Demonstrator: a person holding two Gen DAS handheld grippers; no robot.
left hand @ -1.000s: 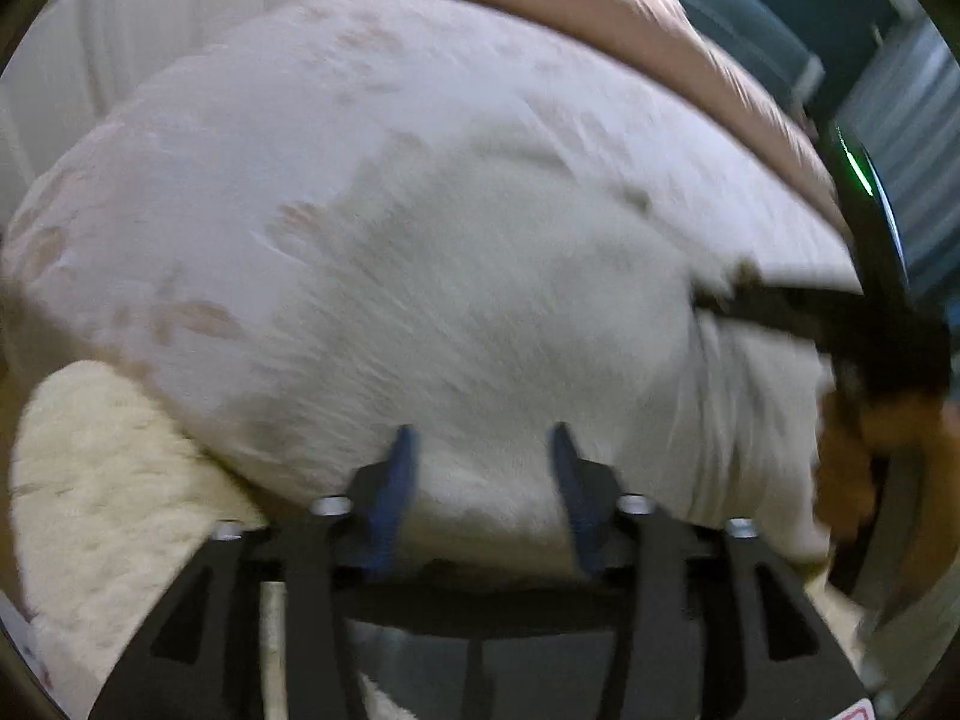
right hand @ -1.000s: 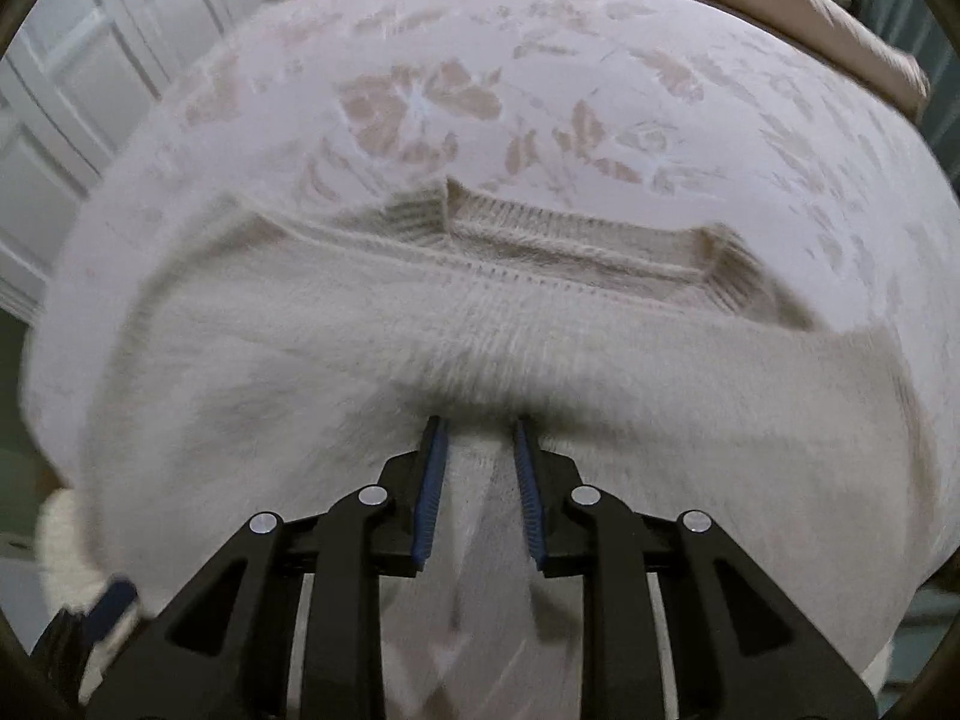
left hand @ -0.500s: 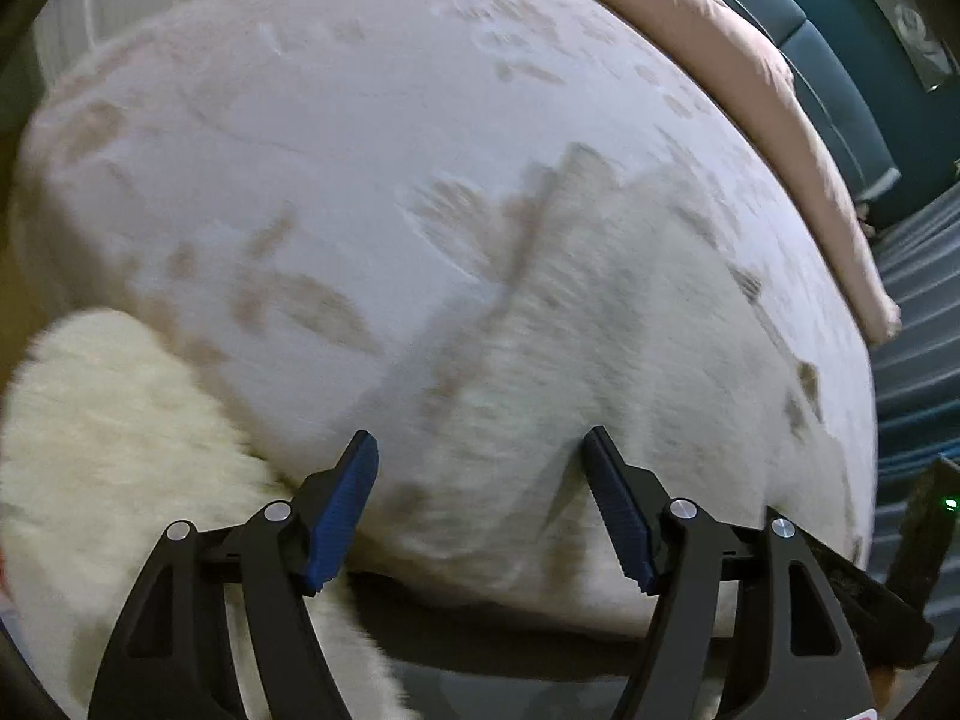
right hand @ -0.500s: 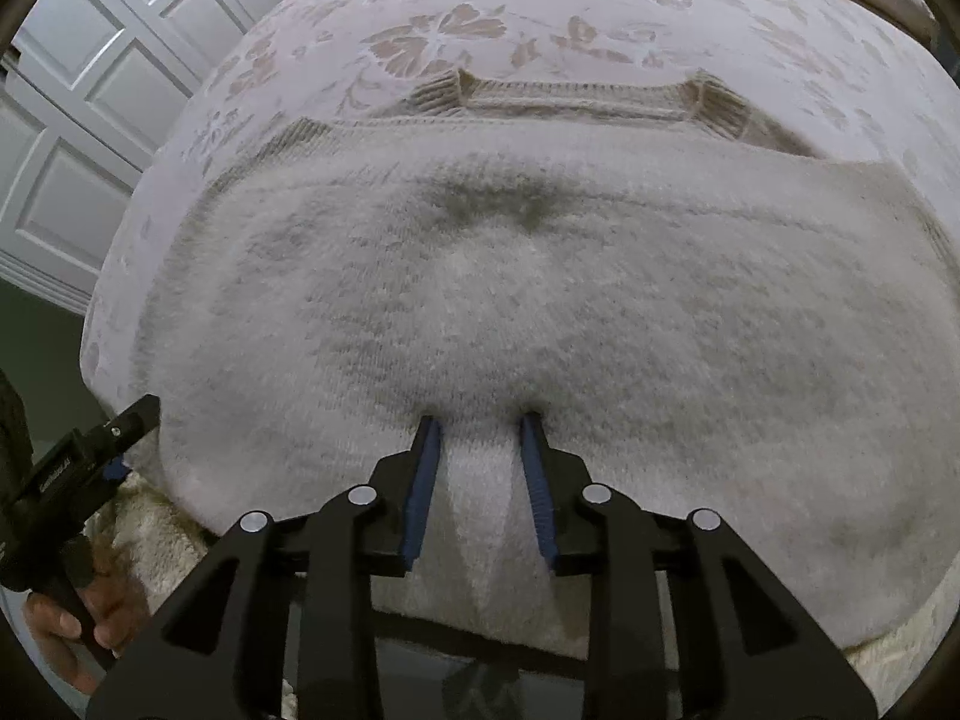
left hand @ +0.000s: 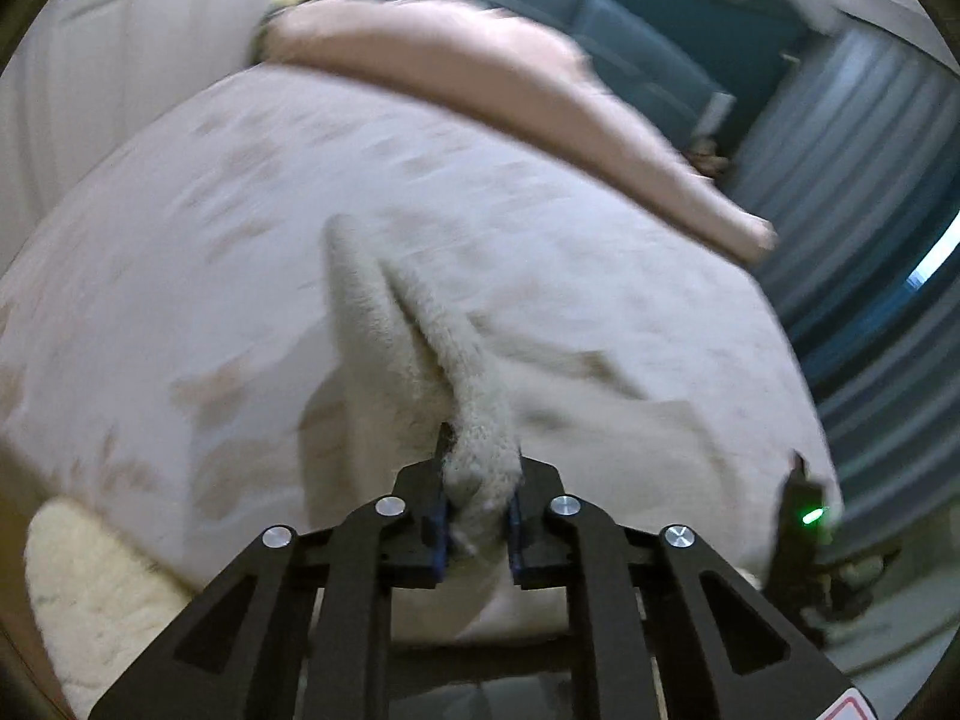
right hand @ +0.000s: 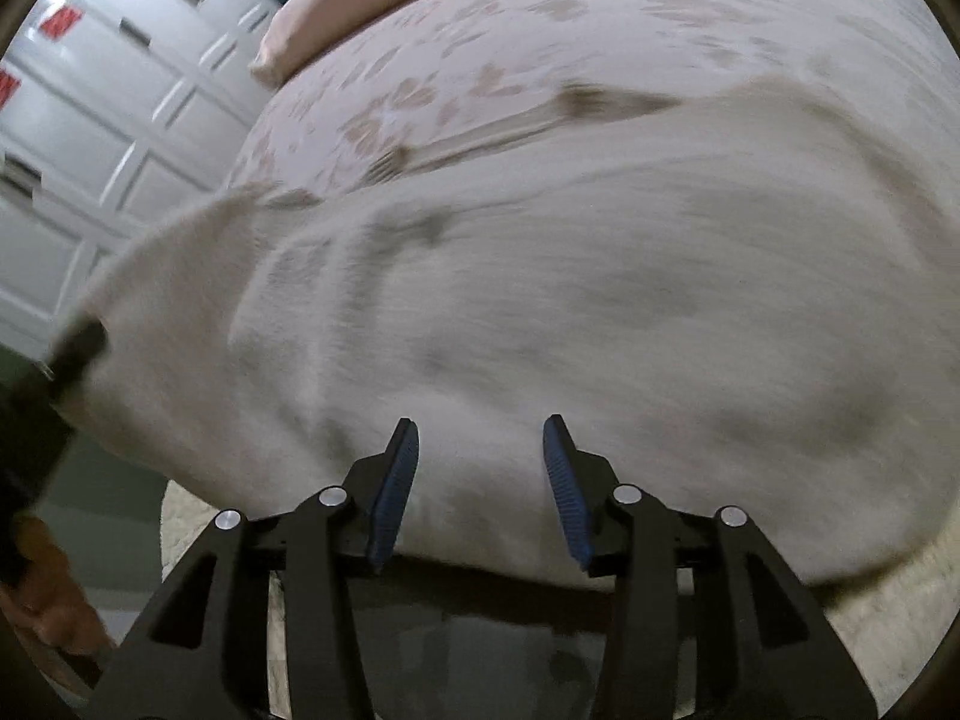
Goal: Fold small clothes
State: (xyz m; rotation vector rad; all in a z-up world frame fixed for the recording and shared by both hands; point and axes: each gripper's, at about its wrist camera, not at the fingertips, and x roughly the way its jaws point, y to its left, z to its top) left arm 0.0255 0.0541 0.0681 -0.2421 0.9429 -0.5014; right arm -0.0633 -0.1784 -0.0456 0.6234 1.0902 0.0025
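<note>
A floral bedspread (left hand: 180,252) fills the left wrist view, where the left gripper (left hand: 477,516) pinches a sweater (left hand: 420,348) edge, probably to fold it over; right wrist view: the right gripper (right hand: 479,480) gapes empty over the spread knit

Both views dim, soft indoor light, heavy motion blur, strong fisheye bending and dark vignette at corners; only black finger mounts sharp.
</note>
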